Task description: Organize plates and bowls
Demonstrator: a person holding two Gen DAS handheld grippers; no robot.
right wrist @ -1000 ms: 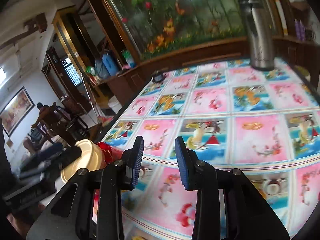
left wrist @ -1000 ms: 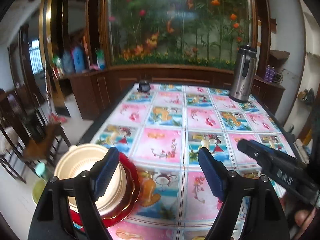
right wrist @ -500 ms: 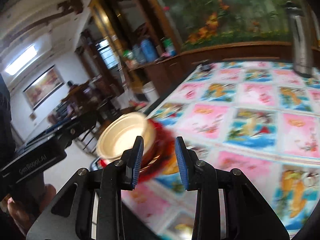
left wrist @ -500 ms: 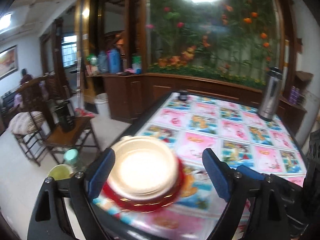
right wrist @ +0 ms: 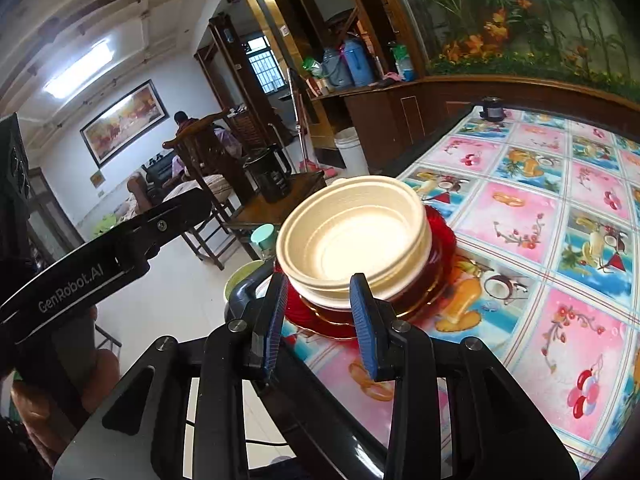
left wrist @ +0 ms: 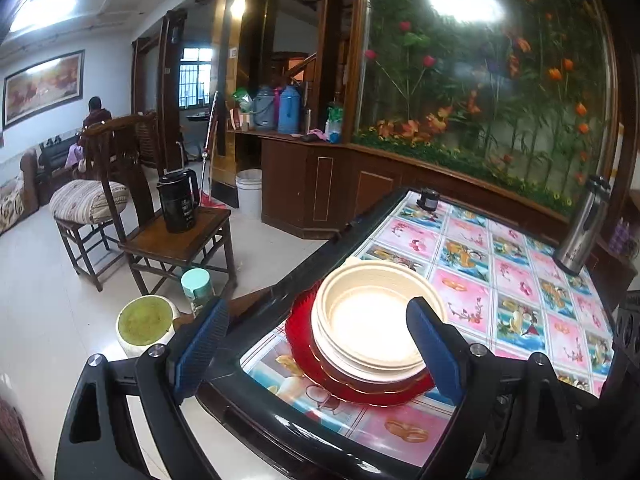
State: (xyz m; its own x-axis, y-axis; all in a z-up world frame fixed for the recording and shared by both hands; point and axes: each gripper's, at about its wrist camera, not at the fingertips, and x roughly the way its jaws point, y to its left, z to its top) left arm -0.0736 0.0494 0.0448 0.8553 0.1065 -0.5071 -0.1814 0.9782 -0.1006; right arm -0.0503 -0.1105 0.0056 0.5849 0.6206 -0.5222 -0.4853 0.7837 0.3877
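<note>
A stack of cream bowls (left wrist: 372, 316) sits on red plates (left wrist: 304, 344) at the near left corner of the table with the patterned cloth (left wrist: 516, 280). My left gripper (left wrist: 316, 348) stands wide open. The stack lies just past its fingertips, and the right finger (left wrist: 432, 348) overlaps the stack's right side without gripping it. In the right wrist view the same cream bowls (right wrist: 356, 236) and red plates (right wrist: 440, 248) lie just beyond my right gripper (right wrist: 320, 320), whose jaws stand a narrow gap apart with nothing held. The left gripper's body (right wrist: 100, 260) shows at the left of that view.
A steel flask (left wrist: 580, 232) and a small black object (left wrist: 428, 200) stand at the far end of the table. Beside the corner are a wooden chair with a black kettle (left wrist: 178, 204), a mint-lidded cup (left wrist: 196, 284) and a round green-topped object (left wrist: 146, 324) on the floor. A person (left wrist: 96, 112) sits far back.
Both views have swung left toward the table corner. The bowl stack moved from the left edge to between the left fingers and in front of the right ones. The left jaws widened slightly.
</note>
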